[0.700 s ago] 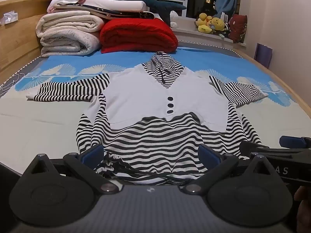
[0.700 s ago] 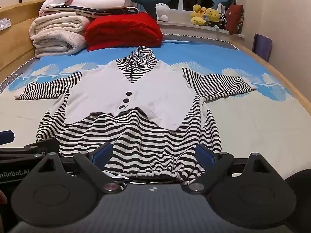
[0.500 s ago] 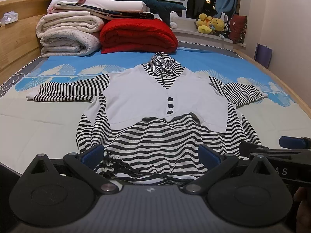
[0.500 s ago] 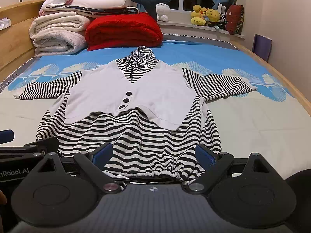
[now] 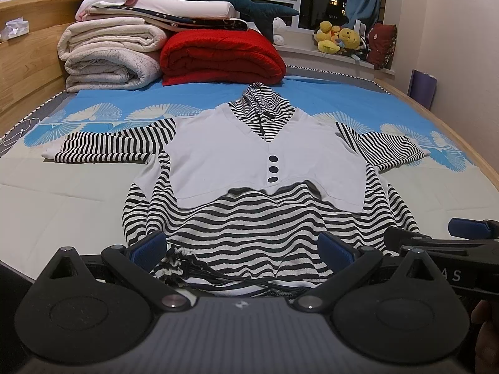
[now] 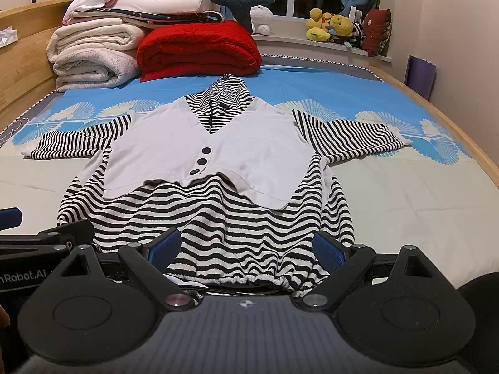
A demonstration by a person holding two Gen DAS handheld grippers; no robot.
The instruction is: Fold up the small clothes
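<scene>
A small black-and-white striped hooded top (image 5: 268, 168) (image 6: 224, 159) with a white vest panel and three dark buttons lies flat on the bed, both sleeves spread out, hood pointing away. Its drawstring hem lies nearest me. My left gripper (image 5: 241, 246) is open just above the hem's left part, blue pads wide apart, the bunched hem and cord lying between them untouched. The right gripper (image 6: 246, 244) is open over the hem's right part, with striped cloth lying between its pads. Each gripper's side shows at the edge of the other's view.
Folded white blankets (image 5: 106, 59), a red quilt (image 5: 221, 56) and a blue plush shark (image 5: 224, 0) are stacked at the bed's far end. Wooden bed rails (image 5: 452, 143) run along both sides. Plush toys (image 5: 336, 37) sit on the windowsill.
</scene>
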